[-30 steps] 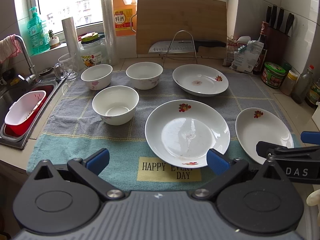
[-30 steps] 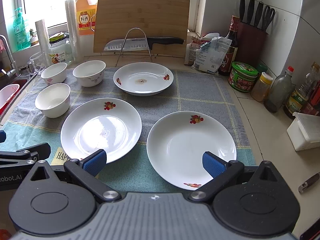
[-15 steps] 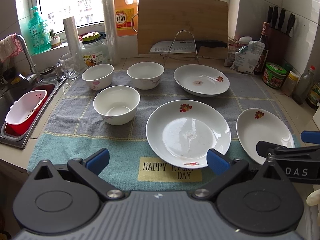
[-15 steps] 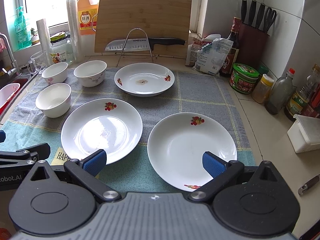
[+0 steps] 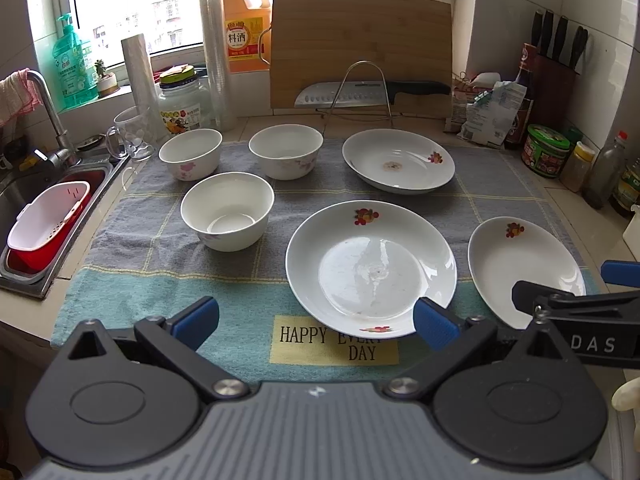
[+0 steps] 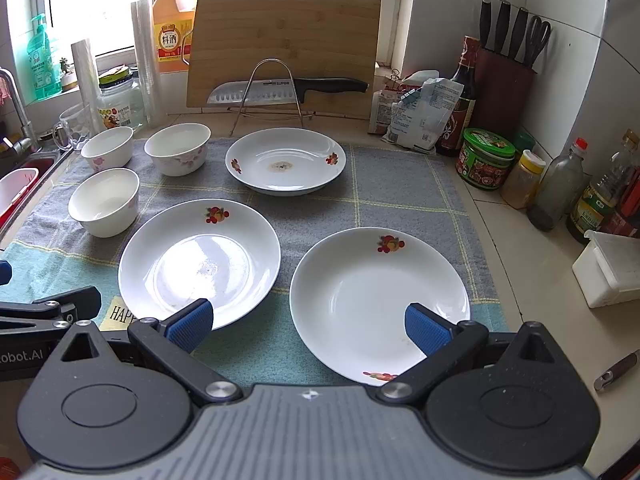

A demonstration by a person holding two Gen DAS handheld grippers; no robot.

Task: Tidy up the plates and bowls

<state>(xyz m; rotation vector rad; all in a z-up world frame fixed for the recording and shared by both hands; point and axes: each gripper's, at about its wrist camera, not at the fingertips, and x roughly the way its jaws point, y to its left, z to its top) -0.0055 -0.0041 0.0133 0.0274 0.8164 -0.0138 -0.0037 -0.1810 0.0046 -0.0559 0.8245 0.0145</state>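
Note:
Three white floral plates lie on a cloth mat: a far plate [image 5: 398, 160] [image 6: 285, 160], a middle plate [image 5: 370, 266] [image 6: 200, 266] and a right plate [image 5: 524, 268] [image 6: 378, 300]. Three white bowls stand at the left: a near bowl [image 5: 227, 210] [image 6: 105, 202], a back left bowl [image 5: 191, 154] [image 6: 107, 148] and a back right bowl [image 5: 285, 152] [image 6: 177, 149]. My left gripper [image 5: 316, 322] is open, low over the mat's front edge before the middle plate. My right gripper [image 6: 308, 326] is open over the near rim of the right plate. Both hold nothing.
A sink [image 5: 28, 200] with a red and white basket lies at the left. Behind the mat stand a cutting board [image 5: 360, 48], a knife on a wire rack [image 5: 360, 94], jars and bottles. Condiment jars, bottles and a knife block [image 6: 508, 80] line the right wall.
Both grippers have crept slightly forward and down toward the plates. No dish has moved and both stay open.

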